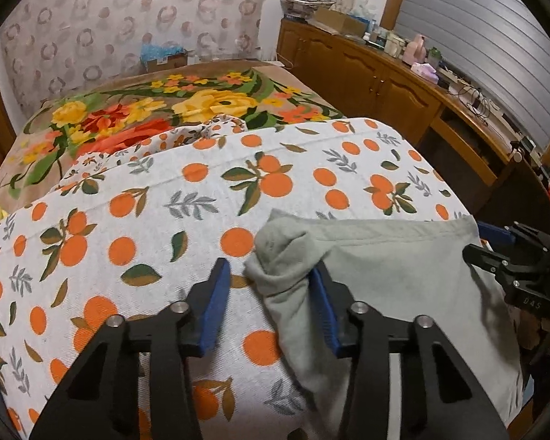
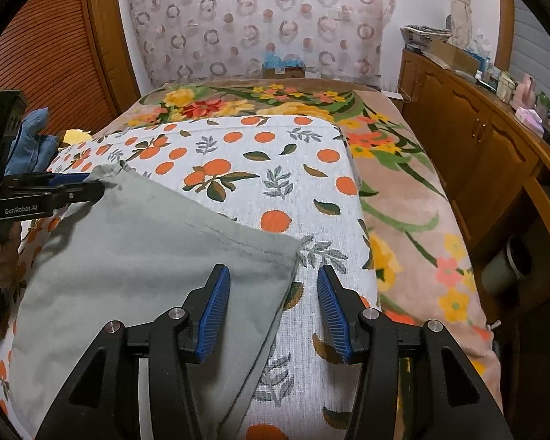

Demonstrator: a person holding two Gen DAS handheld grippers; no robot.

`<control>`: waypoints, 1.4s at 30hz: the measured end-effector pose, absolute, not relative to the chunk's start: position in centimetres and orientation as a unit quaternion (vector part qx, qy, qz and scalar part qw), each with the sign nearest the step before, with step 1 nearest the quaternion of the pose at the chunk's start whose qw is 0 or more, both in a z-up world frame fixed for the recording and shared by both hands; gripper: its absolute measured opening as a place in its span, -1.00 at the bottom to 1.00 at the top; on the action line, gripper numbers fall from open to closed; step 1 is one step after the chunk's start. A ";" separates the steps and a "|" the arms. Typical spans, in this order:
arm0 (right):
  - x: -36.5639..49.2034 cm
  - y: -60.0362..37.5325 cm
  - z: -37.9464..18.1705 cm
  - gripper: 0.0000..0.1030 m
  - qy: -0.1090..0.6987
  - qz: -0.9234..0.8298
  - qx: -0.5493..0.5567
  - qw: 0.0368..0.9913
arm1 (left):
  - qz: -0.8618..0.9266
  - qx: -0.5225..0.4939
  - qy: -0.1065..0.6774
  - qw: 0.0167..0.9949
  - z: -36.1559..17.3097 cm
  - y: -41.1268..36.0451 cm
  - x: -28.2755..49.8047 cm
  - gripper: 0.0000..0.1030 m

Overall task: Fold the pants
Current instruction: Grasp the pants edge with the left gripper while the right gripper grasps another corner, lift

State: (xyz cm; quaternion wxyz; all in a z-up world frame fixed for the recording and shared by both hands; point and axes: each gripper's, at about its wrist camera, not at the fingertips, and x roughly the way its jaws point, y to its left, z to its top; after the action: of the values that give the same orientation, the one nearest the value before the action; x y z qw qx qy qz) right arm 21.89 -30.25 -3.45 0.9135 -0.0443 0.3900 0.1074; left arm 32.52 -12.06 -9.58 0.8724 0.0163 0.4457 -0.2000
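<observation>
Grey pants (image 2: 135,256) lie folded on the bed's (image 2: 414,198) orange-print cloth (image 1: 201,190). Both left tongs (image 1: 271,308) and right tongs (image 2: 273,308) are spread, each over a pants corner.

Bed (image 2: 414,242) under floral blanket (image 1: 135,117); orange-print cloth (image 1: 201,198) spread on blanket; grey pants (image 2: 135,256) flat on cloth

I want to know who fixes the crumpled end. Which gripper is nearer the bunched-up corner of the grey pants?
Left. The left gripper straddles the bunched corner of the grey pants, jaws open. The right gripper sits open at their opposite, flat hemmed corner.
</observation>
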 end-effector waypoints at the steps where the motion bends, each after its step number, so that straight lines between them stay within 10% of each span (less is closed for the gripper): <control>1: 21.9 -30.3 -3.5 0.00 0.390 0.109 -0.043 0.913 | -0.200 0.019 0.445 0.873 -9.6 -12.2 32.4 -0.24; 15: 22.2 -30.2 -3.3 -0.82 0.396 0.136 -0.044 0.907 | -0.214 0.020 0.437 0.873 -9.3 -13.0 31.8 -0.76; 42: 11.0 -28.5 6.5 -0.90 0.228 0.189 -0.017 0.955 | -0.210 0.002 0.247 0.946 5.0 -8.4 18.7 -0.87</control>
State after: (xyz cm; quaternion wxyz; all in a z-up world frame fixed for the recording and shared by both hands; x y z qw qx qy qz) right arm 11.01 -28.55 6.48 0.9551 -0.0169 0.2279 0.1886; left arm 18.72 -8.42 5.02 0.9461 0.0024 0.2469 -0.2097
